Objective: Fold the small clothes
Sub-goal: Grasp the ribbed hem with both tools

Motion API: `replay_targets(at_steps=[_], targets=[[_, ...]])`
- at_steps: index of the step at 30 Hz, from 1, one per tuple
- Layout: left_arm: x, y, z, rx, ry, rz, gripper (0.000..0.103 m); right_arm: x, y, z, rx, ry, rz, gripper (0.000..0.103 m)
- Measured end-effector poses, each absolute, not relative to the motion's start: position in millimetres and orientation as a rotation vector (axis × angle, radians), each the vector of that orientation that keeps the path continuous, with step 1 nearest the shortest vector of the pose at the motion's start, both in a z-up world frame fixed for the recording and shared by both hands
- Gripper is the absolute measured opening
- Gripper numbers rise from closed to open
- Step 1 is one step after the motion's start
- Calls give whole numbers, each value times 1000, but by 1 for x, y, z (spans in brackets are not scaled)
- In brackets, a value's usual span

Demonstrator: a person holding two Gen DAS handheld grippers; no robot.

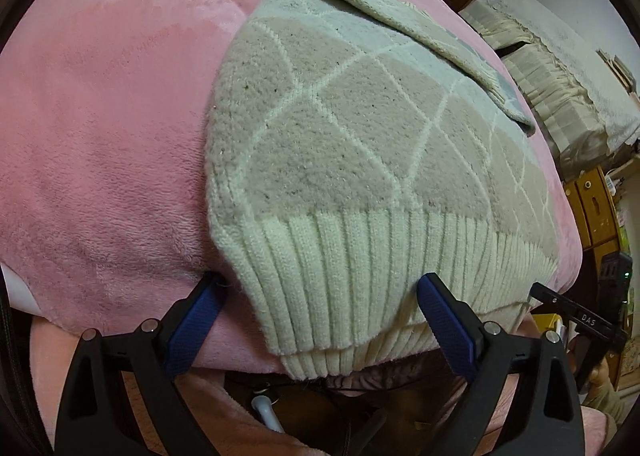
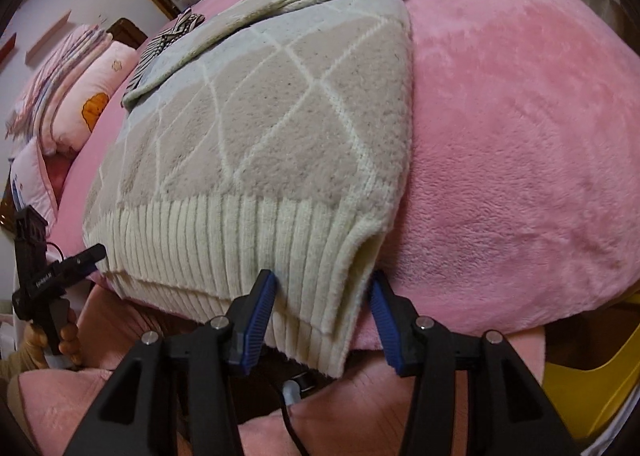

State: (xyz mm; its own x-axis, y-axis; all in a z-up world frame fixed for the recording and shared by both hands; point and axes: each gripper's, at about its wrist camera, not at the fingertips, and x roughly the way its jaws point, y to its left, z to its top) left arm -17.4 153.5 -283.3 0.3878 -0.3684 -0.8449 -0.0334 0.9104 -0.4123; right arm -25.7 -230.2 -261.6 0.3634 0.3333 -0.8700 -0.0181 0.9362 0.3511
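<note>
Sweater (image 1: 360,144), cream and beige argyle knit, lies flat on the pink blanket (image 1: 100,136) covering the bed, ribbed hem (image 1: 352,280) hanging slightly over the near edge toward both claws. Judging progress: roughly mid-fold. Sleeves (image 1: 400,20) look already turned in and laid across the upper back, so the body reads as a narrow rectangle w/ straight side edges. What seems left is the bottom-to-top fold, maybe one more after that, then stacking.

Further up the bed, a striped garment (image 2: 160,44) sits near the sweater's top edge; can't tell if it's a finished piece or one waiting. Pillows (image 2: 80,96) lie beyond it in the right wrist view.

Left claw (image 1: 320,292) is spread wide, blue pads either side of the hem's left corner, not clamped; one pad (image 1: 196,320) is on the blanket side, the other over the ribbing. Right claw (image 2: 324,288) is likewise parted, straddling the hem's right corner w/ fabric between the pads (image 2: 256,320) but no pinch yet. Both corners look lined up for a grab, so next step prob. closes on the hem and carries it up toward the collar end.
</note>
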Motion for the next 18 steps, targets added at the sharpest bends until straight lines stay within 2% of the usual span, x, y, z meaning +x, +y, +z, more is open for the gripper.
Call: replay_targets(at_steps=[2,3,4,5,6,7,11,12,18], targets=[[-17,153,-284,-403,1161,-223,92,-25,-231,-264,320,1180,239,49],[-18,152,-283,-406,1162,-225,87,-25,-232,-264,326,1176,245,44],[-18,153,-282,-409,1162,-226,81,-25,-232,-264,340,1173,274,27],[-19,154,-281,-414,1162,-232,77,-25,-231,-265,351,1176,302,18],[-20,155,-280,-423,1163,-241,69,-25,-229,-264,351,1180,312,12],[-21,156,-280,-432,1165,-250,58,-25,-228,-263,336,1176,314,11],[-22,160,-281,-487,1183,-287,33,-28,-225,-256,300,1166,330,9],[-22,161,-282,-518,1194,-316,21,-28,-225,-254,293,1163,334,9],[-22,158,-283,-540,1208,-323,14,-32,-229,-237,260,1136,370,8]])
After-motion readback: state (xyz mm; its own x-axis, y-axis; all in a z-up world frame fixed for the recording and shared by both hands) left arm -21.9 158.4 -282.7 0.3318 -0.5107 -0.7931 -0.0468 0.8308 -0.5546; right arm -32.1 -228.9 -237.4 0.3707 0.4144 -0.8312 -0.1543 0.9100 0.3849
